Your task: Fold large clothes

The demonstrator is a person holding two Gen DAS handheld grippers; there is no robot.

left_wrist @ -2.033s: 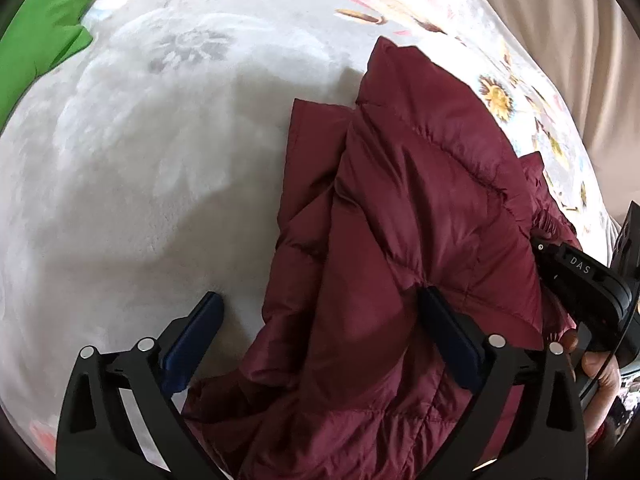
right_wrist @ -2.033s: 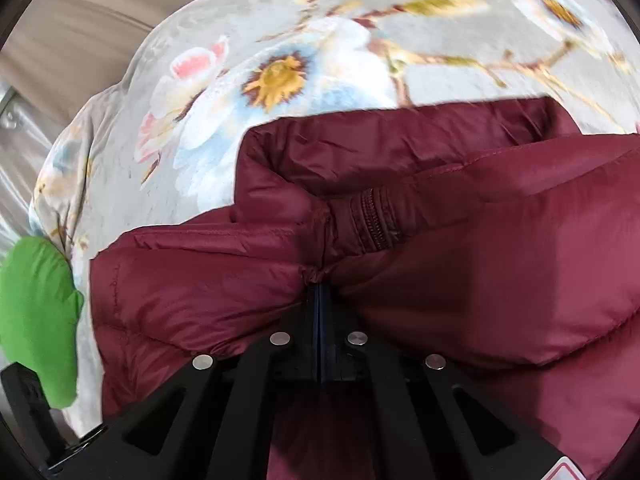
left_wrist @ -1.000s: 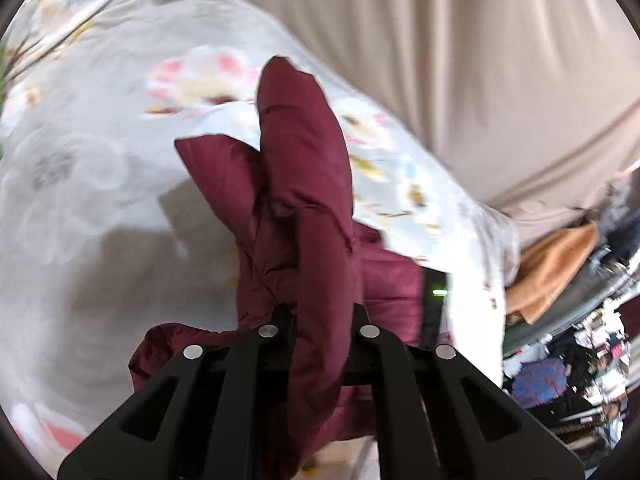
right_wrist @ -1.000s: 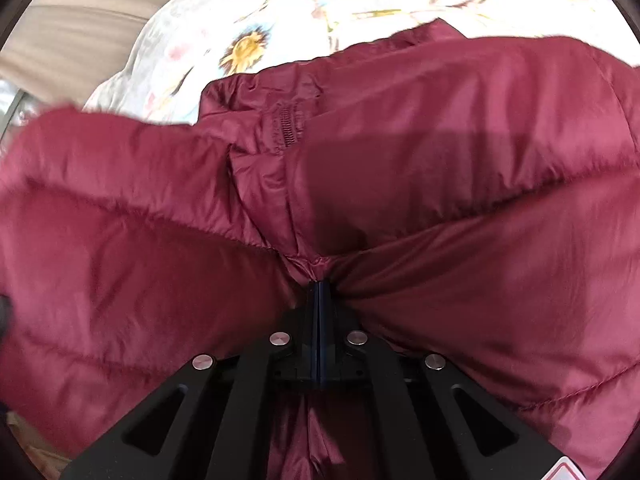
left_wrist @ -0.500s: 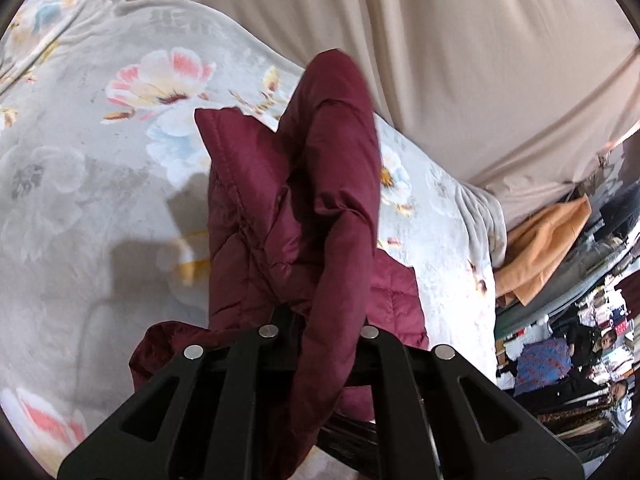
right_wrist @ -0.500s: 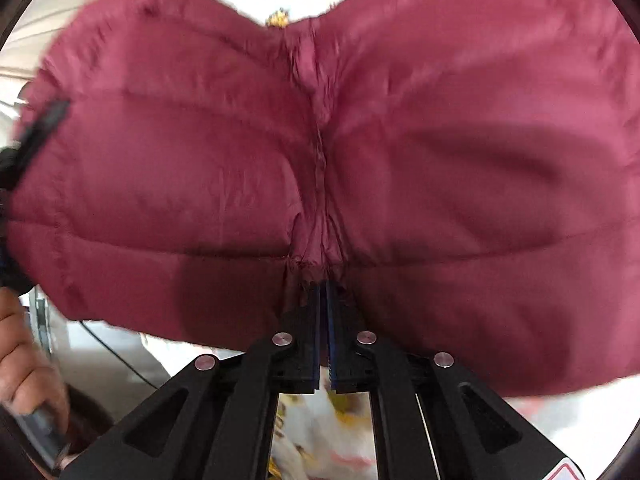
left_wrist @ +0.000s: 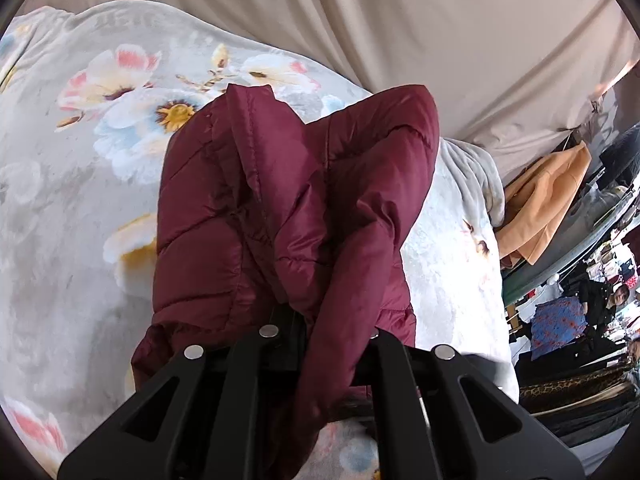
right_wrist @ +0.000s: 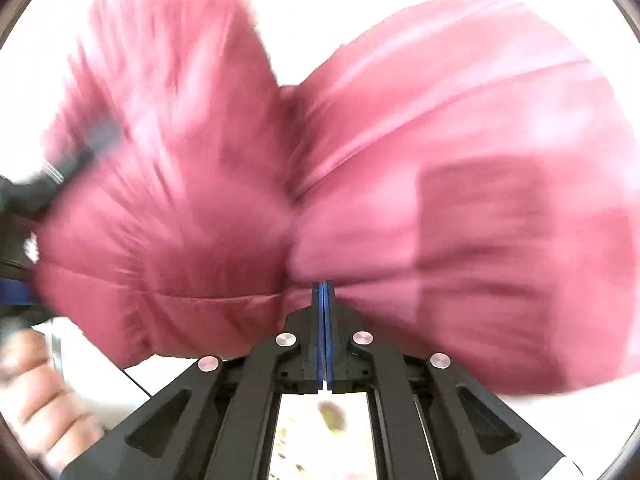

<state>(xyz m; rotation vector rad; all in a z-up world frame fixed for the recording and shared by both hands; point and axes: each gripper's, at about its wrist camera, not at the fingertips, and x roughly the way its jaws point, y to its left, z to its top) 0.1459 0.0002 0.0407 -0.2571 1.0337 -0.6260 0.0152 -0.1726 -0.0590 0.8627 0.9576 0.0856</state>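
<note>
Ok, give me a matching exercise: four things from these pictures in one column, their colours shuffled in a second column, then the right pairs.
Things:
1. jacket
2. blanket
3. curtain
4. garment hanging at the right

Colours:
A. beige
B. orange
C. dark red
D. pale grey with flowers

Pairs: 1-C, 2-D, 3-A, 4-B
</note>
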